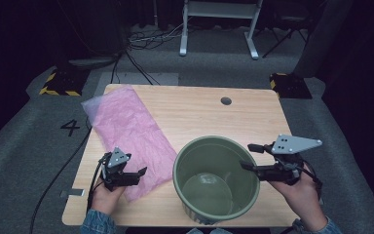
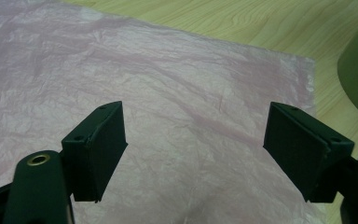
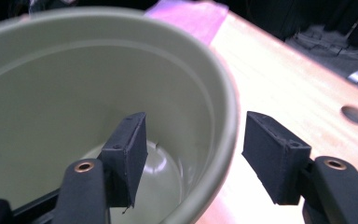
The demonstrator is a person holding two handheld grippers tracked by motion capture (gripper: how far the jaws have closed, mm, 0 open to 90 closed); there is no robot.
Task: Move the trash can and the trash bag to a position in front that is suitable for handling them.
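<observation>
While your right gripper (image 3: 191, 154) straddles the rim of the green bucket (image 1: 216, 183), one jaw inside and one outside with both spread and not yet pinching, your likely job is lining that bucket with the pink bag (image 1: 126, 134). Close squarely on the wall below the rim lip so the bucket stays steady and does not tip toward you; it stands near the table's (image 1: 199, 109) front edge, so avoid dragging it nearer.

Your left gripper (image 2: 193, 149) hovers with jaws wide apart over the near end of the bag, which lies flat on the table left of the bucket, running away toward the far left corner. Come down low at the bag's near edge and pinch a single layer if you can, since thin film slips easily. Bare wood beyond the bucket gives you room for lifting and shaking the bag open.
</observation>
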